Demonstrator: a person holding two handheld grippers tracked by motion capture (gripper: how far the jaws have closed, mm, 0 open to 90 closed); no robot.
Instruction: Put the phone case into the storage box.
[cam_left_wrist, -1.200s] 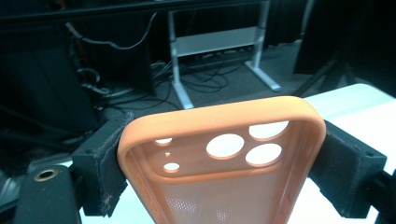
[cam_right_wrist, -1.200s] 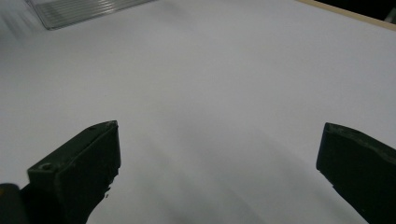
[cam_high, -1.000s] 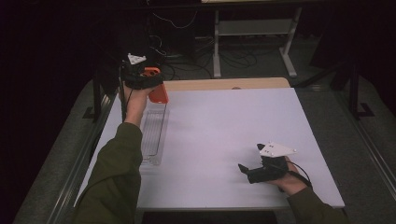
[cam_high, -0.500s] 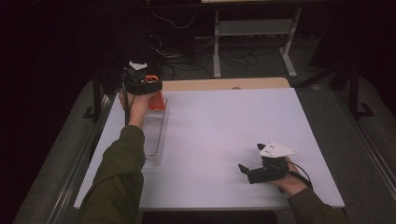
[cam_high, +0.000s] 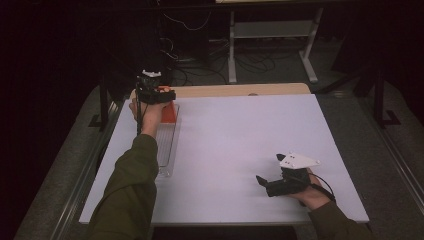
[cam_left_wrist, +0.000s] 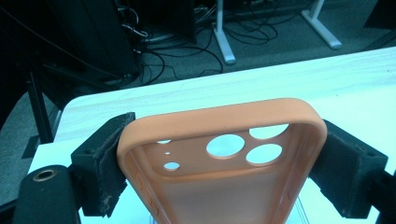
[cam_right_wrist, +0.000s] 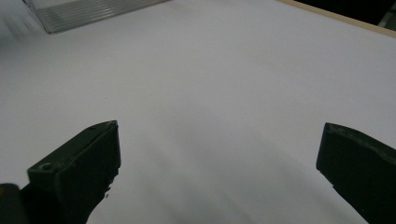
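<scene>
1. Two grippers are in our hands at the white table (cam_high: 240, 150); we take the high view as the clock face, with twelve at the far edge.
2. Our left gripper (cam_high: 167, 95) sits at about ten o'clock, near the far left corner of the table, with our olive sleeve (cam_high: 132, 185) running back toward seven.
3. Its jaws pinch an orange phone case (cam_left_wrist: 224, 158) across its width, one black pad pressed on each long side, as the left gripper view shows.
4. In that view the case is seen from its inner side, camera end away from us, with three large round cut-outs and a few small ones near that end.
5. In the high view the case (cam_high: 169, 112) shows as an orange patch just below the left gripper, over the far end of a clear ribbed tray (cam_high: 165, 150).
6. We cannot tell whether the case touches the tray.
7. The tray lies lengthwise along the left side of the table, from ten toward eight o'clock.
8. Our right gripper (cam_high: 260, 182) rests at about five o'clock, well apart from the case, and points toward nine.
9. In the right gripper view its jaws stand spread wide, with bare white table between them.
10. A corner of the tray (cam_right_wrist: 88, 11) appears at eleven o'clock in that view.
</scene>
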